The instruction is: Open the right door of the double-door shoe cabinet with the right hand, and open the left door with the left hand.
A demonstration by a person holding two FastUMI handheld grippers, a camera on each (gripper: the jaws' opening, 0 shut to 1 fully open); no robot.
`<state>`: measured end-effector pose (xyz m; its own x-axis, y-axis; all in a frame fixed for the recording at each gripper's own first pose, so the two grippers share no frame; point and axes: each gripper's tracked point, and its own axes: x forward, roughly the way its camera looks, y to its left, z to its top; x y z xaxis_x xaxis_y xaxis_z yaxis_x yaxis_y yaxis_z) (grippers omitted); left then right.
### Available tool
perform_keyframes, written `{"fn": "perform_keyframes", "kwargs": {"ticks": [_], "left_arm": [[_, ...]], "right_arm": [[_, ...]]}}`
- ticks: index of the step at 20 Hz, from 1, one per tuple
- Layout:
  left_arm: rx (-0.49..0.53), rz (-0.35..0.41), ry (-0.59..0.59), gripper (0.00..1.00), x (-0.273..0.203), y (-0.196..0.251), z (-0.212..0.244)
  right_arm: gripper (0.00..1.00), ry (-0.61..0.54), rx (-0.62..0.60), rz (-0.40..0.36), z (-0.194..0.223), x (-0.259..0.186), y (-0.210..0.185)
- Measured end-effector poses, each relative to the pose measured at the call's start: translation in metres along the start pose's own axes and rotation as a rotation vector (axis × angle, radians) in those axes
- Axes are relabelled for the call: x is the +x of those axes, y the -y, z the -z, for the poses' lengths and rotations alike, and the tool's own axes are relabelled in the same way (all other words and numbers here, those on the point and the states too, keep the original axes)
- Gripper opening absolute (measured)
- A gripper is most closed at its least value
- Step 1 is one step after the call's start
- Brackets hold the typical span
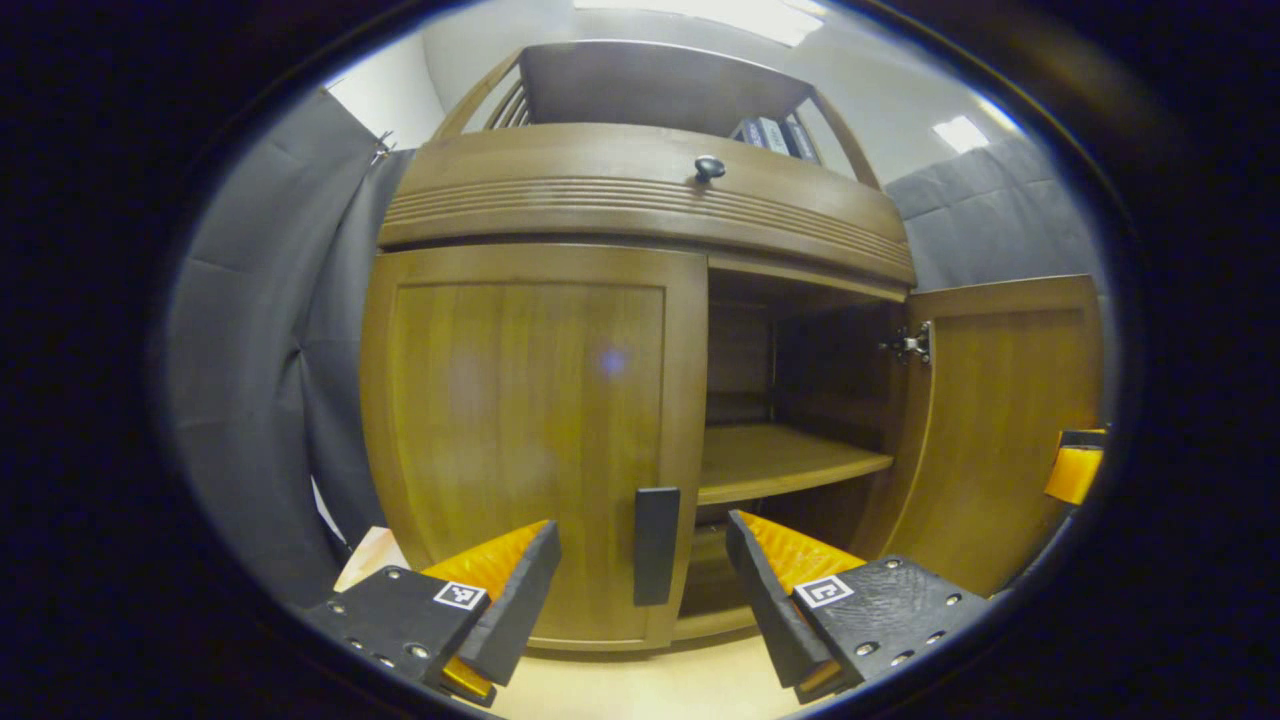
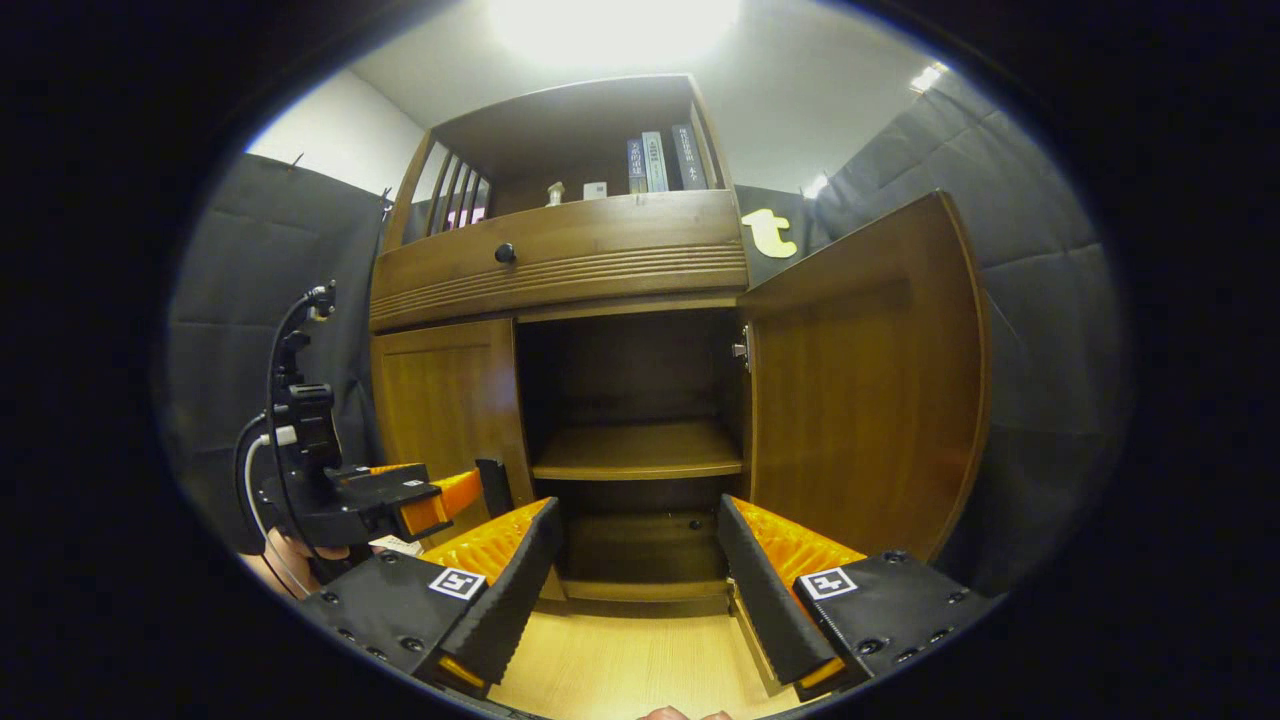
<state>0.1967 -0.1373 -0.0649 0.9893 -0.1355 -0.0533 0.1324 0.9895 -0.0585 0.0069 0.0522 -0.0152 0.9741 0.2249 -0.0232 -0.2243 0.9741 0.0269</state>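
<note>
The wooden shoe cabinet's left door (image 1: 530,440) is closed, with a dark upright handle (image 1: 655,545) on its right edge. My left gripper (image 1: 640,590) is open just in front of that handle, one finger on each side, not touching it. The right door (image 1: 1010,420) stands swung wide open, baring the inner shelf (image 1: 780,460). In the right gripper view the open right door (image 2: 860,390) is beside my open right gripper (image 2: 640,575), which holds nothing. The left gripper (image 2: 400,505) appears there at the closed left door (image 2: 445,410).
A drawer with a round dark knob (image 1: 709,167) runs above the doors. Books (image 2: 660,160) stand on the top shelf. Grey padded walls (image 2: 1040,330) flank the cabinet. Light wooden floor (image 2: 620,660) lies in front. A hand (image 2: 290,560) holds the left gripper.
</note>
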Motion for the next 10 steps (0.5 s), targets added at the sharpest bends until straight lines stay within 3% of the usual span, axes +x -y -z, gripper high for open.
{"fn": "perform_keyframes", "kwargs": {"ticks": [7, 10], "left_arm": [[-0.034, -0.048, -0.036, 0.96, 0.052, 0.002, 0.025], [-0.049, -0.05, -0.06, 0.71, 0.067, -0.001, 0.038]], "right_arm": [[0.98, -0.012, 0.011, -0.043, 0.01, 0.04, -0.001], [0.98, -0.026, 0.005, -0.052, 0.014, 0.051, 0.001]]}}
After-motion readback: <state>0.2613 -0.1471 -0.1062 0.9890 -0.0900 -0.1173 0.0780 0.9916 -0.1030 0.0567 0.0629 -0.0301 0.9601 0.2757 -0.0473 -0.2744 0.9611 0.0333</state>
